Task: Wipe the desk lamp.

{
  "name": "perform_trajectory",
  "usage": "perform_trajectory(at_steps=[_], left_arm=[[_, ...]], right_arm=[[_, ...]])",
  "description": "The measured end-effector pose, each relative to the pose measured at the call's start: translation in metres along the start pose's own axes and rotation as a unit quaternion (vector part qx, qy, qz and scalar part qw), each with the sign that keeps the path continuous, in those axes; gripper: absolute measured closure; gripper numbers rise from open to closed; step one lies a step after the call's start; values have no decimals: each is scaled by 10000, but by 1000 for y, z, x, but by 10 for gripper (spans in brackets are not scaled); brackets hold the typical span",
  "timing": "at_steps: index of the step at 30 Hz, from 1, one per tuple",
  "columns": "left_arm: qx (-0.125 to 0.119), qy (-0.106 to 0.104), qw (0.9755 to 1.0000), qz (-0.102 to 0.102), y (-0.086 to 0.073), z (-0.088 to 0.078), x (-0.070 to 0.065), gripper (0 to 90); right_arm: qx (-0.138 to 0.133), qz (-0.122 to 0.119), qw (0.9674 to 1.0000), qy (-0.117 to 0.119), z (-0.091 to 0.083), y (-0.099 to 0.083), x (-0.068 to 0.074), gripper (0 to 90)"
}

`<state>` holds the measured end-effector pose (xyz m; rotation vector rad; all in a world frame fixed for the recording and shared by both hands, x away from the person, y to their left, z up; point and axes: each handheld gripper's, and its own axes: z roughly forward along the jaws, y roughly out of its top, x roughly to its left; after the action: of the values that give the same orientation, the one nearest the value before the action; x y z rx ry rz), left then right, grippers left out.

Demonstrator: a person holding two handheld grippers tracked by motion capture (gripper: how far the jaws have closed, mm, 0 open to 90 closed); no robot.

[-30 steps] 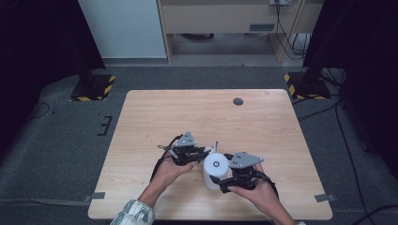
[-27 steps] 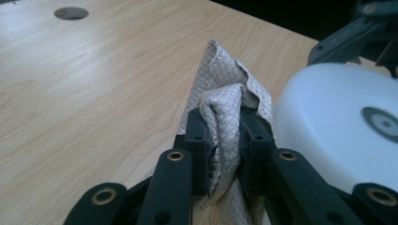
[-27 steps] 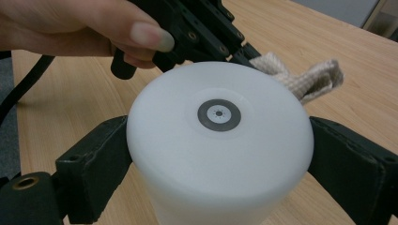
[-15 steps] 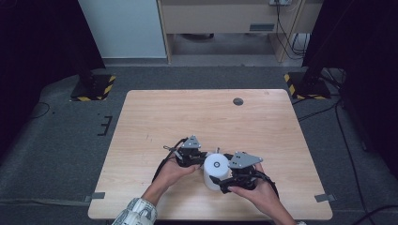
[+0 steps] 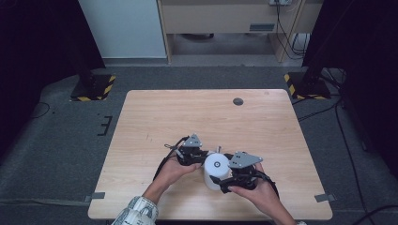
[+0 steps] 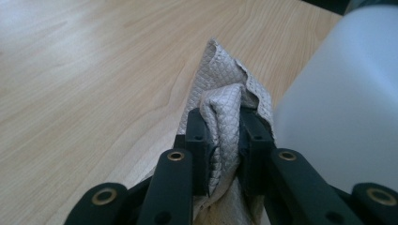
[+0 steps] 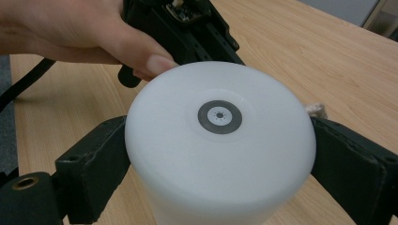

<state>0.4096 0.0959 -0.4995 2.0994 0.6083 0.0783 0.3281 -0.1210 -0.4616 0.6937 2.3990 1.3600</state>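
**Two grippers, one cylinder and one cloth**

At the near edge of the table (image 5: 155, 117), the right gripper (image 5: 224, 180) has its jaws clamped on both sides of the white cylinder (image 7: 220, 154), which stands upright. At ten o'clock from the cylinder, just beside it, the left gripper (image 6: 223, 136) has its jaws closed tight on a fold of quilted cloth (image 6: 224, 93). A small dark disc (image 5: 238, 101) lies far away at twelve o'clock.

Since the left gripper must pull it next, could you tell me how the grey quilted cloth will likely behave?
The grey quilted cloth bunches and folds between the shut left gripper, so it is probably floppy and light. Its textured weave likely resists slipping.
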Motion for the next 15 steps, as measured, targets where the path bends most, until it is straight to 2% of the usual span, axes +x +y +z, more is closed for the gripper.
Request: perform_trajectory(at_steps=[4, 15], left_arm=[[20, -13, 10000, 5, 0, 0, 0, 765], [-408, -185, 9990, -35, 15, -19, -2, 765]], right_arm=[[3, -2, 10000, 3, 0, 0, 0, 93], [24, -3, 10000, 4, -1, 0, -1, 93]])
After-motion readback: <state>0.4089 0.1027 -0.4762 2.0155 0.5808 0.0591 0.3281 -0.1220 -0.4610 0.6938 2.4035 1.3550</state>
